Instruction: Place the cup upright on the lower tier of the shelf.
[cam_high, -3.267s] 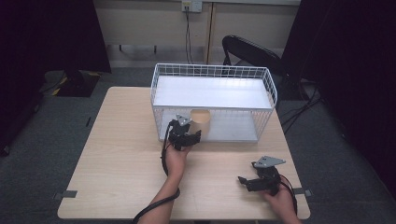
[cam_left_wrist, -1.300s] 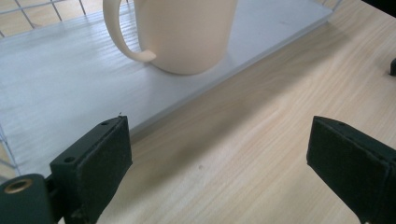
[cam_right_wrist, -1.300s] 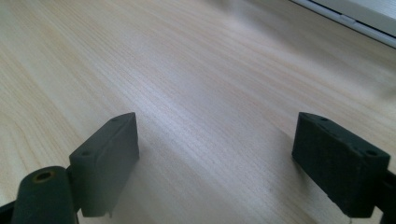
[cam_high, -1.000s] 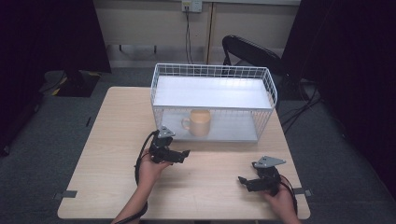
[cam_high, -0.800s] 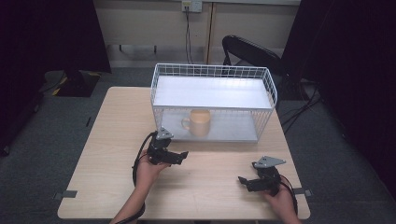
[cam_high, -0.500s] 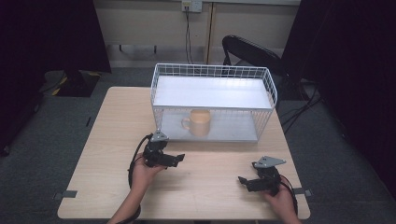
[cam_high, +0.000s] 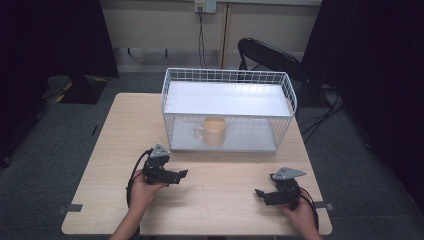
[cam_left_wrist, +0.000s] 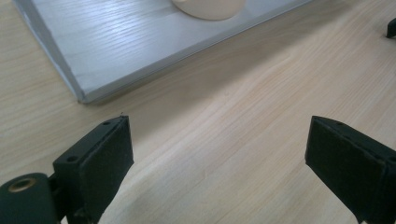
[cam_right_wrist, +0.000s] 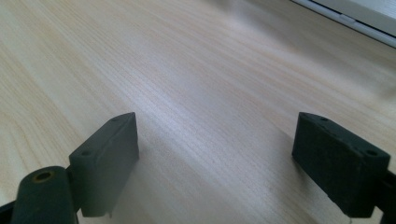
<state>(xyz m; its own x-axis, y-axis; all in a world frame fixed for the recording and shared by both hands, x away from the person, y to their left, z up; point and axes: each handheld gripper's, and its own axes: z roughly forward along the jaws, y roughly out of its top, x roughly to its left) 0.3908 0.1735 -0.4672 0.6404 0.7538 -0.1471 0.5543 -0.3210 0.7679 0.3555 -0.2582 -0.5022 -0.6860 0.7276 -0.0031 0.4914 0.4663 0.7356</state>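
A cream mug stands upright on the lower grey shelf of a white wire rack at the back of the table; its base shows at the top of the left gripper view. My left gripper rests open on the bare wood, short of the rack's front left corner, with nothing between its pads. My right gripper lies open near the front right edge, pointing left, its pads wide apart over plain wood.
The light wooden table has free room to the left of and in front of the rack. The rack's grey base board edges the left gripper view. A black chair and dark curtains stand behind the table.
My left gripper has drawn back from the mug and the rack toward the front left of the table, leaving the mug on the lower shelf. The right gripper has stayed put.
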